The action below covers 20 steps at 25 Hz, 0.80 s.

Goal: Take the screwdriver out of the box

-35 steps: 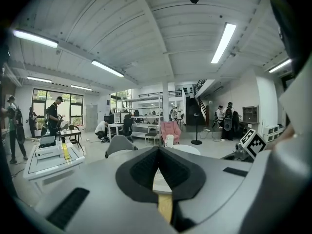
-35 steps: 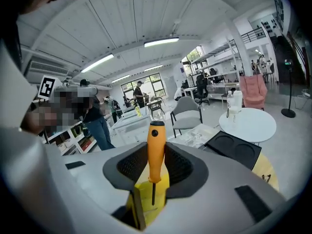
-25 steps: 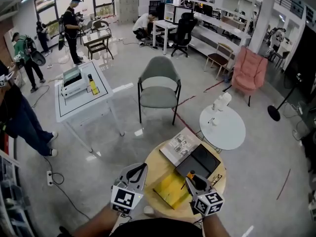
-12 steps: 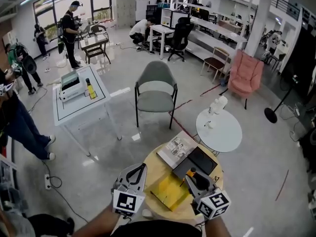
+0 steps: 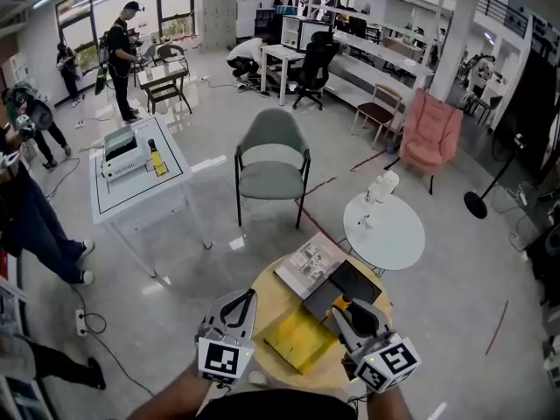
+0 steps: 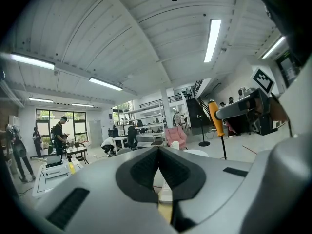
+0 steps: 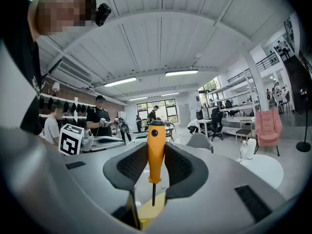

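Note:
The screwdriver (image 7: 156, 135), with an orange handle and a thin dark shaft, stands upright between the pads of my right gripper (image 7: 156, 156), shaft pointing down. In the head view the right gripper (image 5: 341, 310) holds the screwdriver (image 5: 343, 304) above the flat black box (image 5: 350, 283) and the yellow box (image 5: 302, 339) on the round wooden table (image 5: 267, 291). My left gripper (image 5: 250, 294) hovers over the table's left side, shut with nothing in it. From the left gripper (image 6: 158, 152) view the screwdriver (image 6: 216, 120) shows at the right, hanging in the air.
A magazine (image 5: 308, 263) lies at the table's far edge. Beyond stand a small white round table (image 5: 385, 230) with a bottle, a grey chair (image 5: 271, 160), a pink armchair (image 5: 433, 129) and a white square table (image 5: 140, 178). Several people stand at the far left.
My right gripper has risen with the screwdriver in it and now looks larger in the head view. The left gripper has hardly moved.

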Each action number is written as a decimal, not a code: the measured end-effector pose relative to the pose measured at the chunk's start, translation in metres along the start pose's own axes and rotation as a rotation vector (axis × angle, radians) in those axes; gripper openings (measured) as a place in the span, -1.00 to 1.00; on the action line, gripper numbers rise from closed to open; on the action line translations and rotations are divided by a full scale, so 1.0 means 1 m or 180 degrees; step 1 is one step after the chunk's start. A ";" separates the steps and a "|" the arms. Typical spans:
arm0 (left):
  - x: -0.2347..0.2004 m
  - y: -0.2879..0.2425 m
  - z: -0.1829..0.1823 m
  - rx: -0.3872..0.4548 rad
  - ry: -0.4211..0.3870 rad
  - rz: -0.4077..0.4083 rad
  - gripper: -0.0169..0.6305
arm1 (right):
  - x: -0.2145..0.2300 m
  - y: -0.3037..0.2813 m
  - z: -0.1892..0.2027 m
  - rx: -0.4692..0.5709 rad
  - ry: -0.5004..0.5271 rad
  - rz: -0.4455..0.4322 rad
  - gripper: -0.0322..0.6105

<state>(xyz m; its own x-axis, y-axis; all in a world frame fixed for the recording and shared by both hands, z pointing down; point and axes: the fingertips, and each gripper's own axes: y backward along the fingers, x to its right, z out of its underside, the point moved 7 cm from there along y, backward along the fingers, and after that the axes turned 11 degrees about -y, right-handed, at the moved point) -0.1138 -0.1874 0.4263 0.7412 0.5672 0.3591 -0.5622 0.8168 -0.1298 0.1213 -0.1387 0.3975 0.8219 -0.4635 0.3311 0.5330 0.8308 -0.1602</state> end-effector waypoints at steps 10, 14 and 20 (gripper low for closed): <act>0.004 0.001 -0.007 0.0047 0.0006 -0.0004 -0.91 | 0.001 0.008 -0.001 -0.0045 -0.0015 0.0015 -0.51; 0.007 0.003 -0.007 0.0077 0.0025 0.0005 -0.91 | 0.000 0.010 0.001 -0.0089 -0.0005 0.0031 -0.51; 0.010 0.008 -0.006 0.0070 0.0059 0.0024 -0.91 | -0.002 0.013 0.001 -0.0116 -0.0010 0.0036 -0.51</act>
<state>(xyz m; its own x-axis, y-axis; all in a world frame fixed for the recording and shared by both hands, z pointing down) -0.1083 -0.1749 0.4230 0.7433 0.5755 0.3410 -0.5757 0.8100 -0.1121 0.1267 -0.1266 0.3960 0.8274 -0.4530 0.3320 0.5306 0.8243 -0.1976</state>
